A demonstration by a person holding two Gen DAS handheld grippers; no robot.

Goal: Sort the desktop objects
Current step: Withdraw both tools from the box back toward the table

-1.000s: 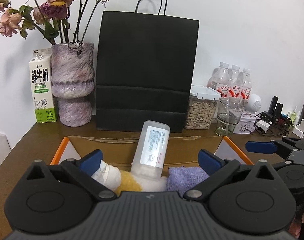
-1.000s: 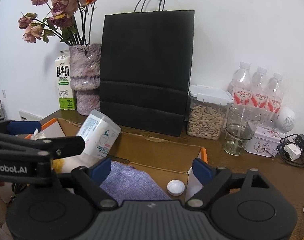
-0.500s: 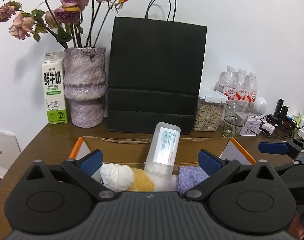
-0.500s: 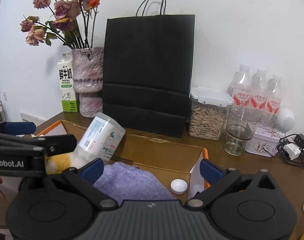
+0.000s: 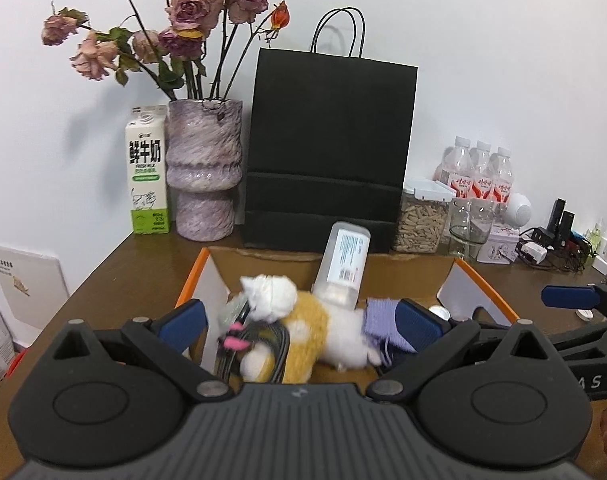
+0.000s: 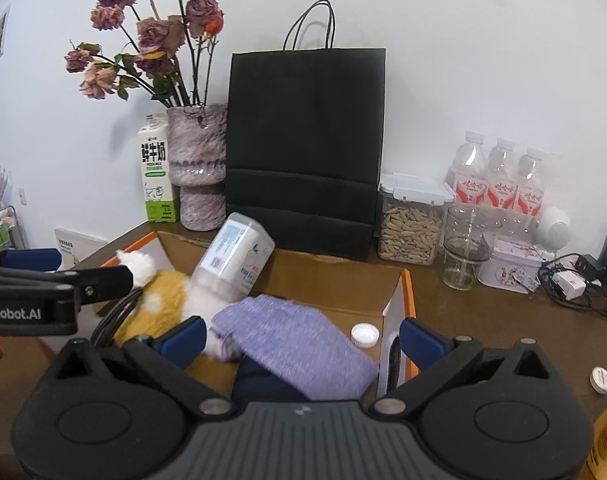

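An open cardboard box (image 5: 483,284) with orange edges sits on the brown table. In it a clear plastic canister (image 5: 343,268) leans on the back wall, above a yellow and white plush toy (image 5: 303,320). A black cable (image 5: 263,344) lies at the left, and a purple cloth (image 6: 295,340) and a white cap (image 6: 365,336) at the right. My left gripper (image 5: 299,326) hangs open over the box's near left part, holding nothing. My right gripper (image 6: 303,338) is open wide over the cloth, pads clear of it.
Behind the box stand a black paper bag (image 5: 327,152), a purple vase of dried roses (image 5: 203,172) and a milk carton (image 5: 148,172). A seed jar (image 5: 421,220), a glass (image 5: 469,228), water bottles (image 5: 479,176), a tin (image 5: 497,244) and chargers (image 5: 543,248) crowd the right. A small lid (image 6: 600,380) lies near the right edge.
Both grippers have drawn back from the box, so more of its inside shows. The right gripper's jaws have spread a little wider. The things in the box lie as before.
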